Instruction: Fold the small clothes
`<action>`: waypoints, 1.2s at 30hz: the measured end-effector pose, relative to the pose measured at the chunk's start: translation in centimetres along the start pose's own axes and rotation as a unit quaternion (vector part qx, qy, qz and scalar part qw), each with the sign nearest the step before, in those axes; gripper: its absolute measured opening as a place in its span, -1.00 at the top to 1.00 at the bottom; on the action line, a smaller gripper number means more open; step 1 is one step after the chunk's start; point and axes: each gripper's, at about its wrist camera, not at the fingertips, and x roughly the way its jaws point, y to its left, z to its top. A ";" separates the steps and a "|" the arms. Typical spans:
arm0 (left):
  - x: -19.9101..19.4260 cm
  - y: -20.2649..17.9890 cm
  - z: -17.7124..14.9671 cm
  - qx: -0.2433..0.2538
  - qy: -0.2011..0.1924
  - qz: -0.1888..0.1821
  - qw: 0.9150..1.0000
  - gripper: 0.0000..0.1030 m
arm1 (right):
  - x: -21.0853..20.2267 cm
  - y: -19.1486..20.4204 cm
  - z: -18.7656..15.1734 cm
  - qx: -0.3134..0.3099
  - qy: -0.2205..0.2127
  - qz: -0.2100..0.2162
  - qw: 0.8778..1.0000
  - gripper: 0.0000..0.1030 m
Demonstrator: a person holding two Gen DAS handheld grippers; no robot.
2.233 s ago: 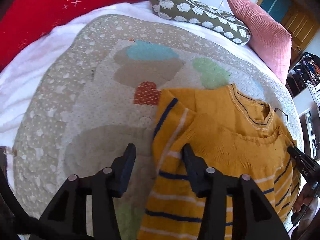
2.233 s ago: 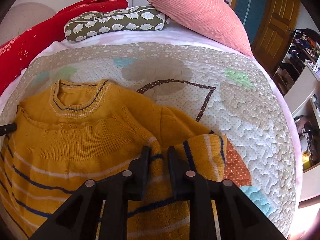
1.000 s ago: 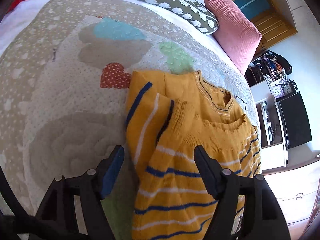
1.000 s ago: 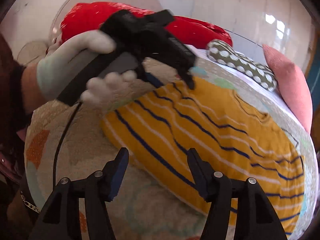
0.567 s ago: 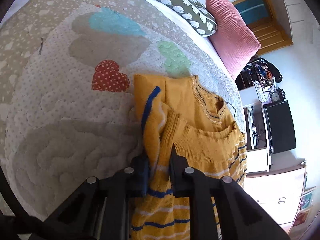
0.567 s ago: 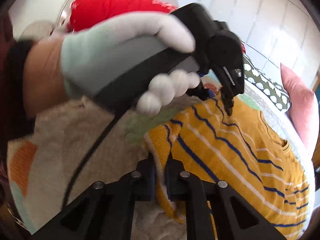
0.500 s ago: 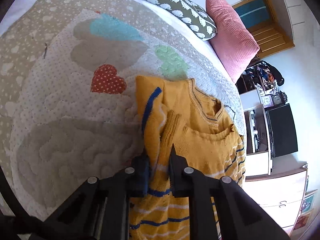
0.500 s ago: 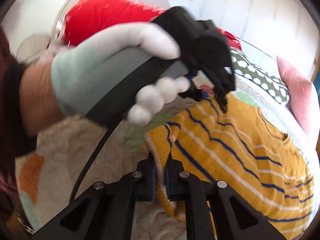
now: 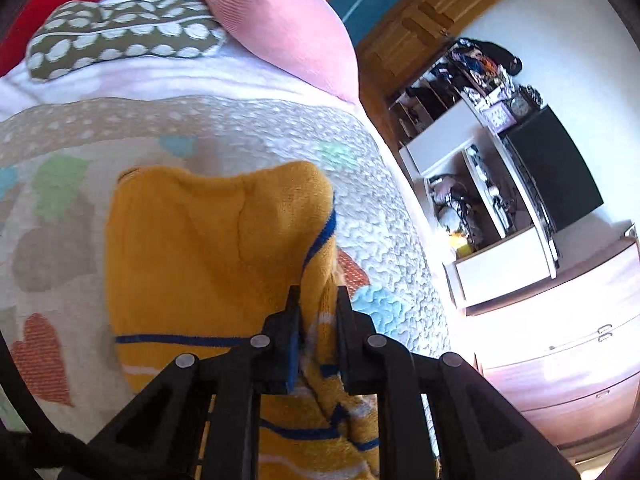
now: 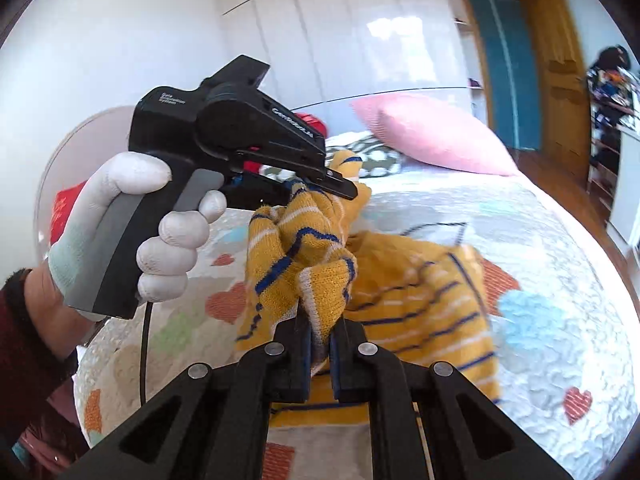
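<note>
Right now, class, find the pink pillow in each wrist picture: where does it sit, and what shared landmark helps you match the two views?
Left wrist view: the pink pillow is at the top, left of centre, above the yellow sweater.
Right wrist view: the pink pillow sits right of centre, behind the lifted sweater.
Shared landmark: the wooden door.

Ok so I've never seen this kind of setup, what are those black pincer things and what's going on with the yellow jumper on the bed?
They are hand-held tools: a person holds a black two-finger gripper in each hand, each with its own camera looking along its fingers. One picture comes from the left gripper, one from the right gripper. Both are shut on the mustard-yellow knitted sweater with blue and white stripes, lifting its edge off the heart-patterned quilt. The right view shows the white-gloved left hand. A pink ribbed cushion lies at the bed's head.
</note>
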 end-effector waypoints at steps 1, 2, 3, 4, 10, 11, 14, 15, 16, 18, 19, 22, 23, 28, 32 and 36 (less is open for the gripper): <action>1.8 -1.2 0.0 0.007 0.011 0.006 1.000 0.70 | -0.3 -2.1 -0.3 0.019 0.003 -0.014 1.000 0.87; 3.5 -2.0 -0.1 0.011 0.023 0.012 1.000 0.70 | -0.5 -4.0 -0.7 0.039 0.009 -0.025 0.999 0.87; 4.6 -2.5 -0.4 0.012 0.033 0.016 0.999 0.70 | -0.4 -5.8 -1.3 0.061 0.019 -0.031 0.997 0.86; 5.4 -2.8 -0.7 0.012 0.041 0.021 0.999 0.70 | -0.1 -7.3 -1.9 0.079 0.032 -0.030 0.996 0.86; 0.8 -1.3 -2.8 -0.008 0.005 0.025 1.000 0.44 | 0.6 -12.1 -4.6 0.130 0.082 -0.028 0.988 0.43; -0.5 -0.8 -3.4 -0.006 -0.006 0.036 0.999 0.33 | -0.5 -12.4 -4.7 0.134 0.070 -0.026 0.988 0.30; -3.2 0.7 -6.4 0.003 -0.025 0.077 0.997 0.30 | -3.0 -12.7 -3.9 0.149 0.027 -0.038 0.988 0.25; -3.6 1.3 -7.5 0.001 -0.026 0.082 0.996 0.30 | -3.3 -12.8 -3.2 0.156 0.018 -0.031 0.987 0.25; -3.8 2.0 -9.0 -0.005 -0.028 0.084 0.996 0.30 | -3.6 -13.2 -2.6 0.160 0.015 -0.019 0.987 0.25; -3.4 3.3 -11.1 -0.017 -0.026 0.084 0.996 0.30 | -3.3 -12.4 -0.8 0.158 0.014 0.003 0.987 0.30; -2.9 3.9 -12.3 -0.030 -0.023 0.075 0.997 0.30 | -2.7 -11.9 0.1 0.157 0.020 0.020 0.987 0.30; -1.0 4.8 -14.3 -0.058 -0.016 0.064 0.996 0.31 | 1.7 -11.1 3.0 0.161 0.062 0.048 0.984 0.30; -0.8 4.9 -14.7 -0.060 -0.019 0.061 0.996 0.31 | 3.3 -11.1 3.6 0.155 0.075 0.013 0.985 0.30; -1.0 4.0 -15.2 -0.049 -0.031 0.056 0.997 0.17 | 9.1 -12.5 4.1 0.166 0.129 -0.010 0.978 0.22; -0.9 3.8 -15.8 -0.043 -0.038 0.056 0.997 0.17 | 13.2 -13.1 3.6 0.131 0.181 -0.045 0.974 0.34; -0.4 3.6 -15.8 -0.037 -0.040 0.057 0.997 0.17 | 12.4 -13.5 5.0 0.131 0.150 -0.016 0.980 0.90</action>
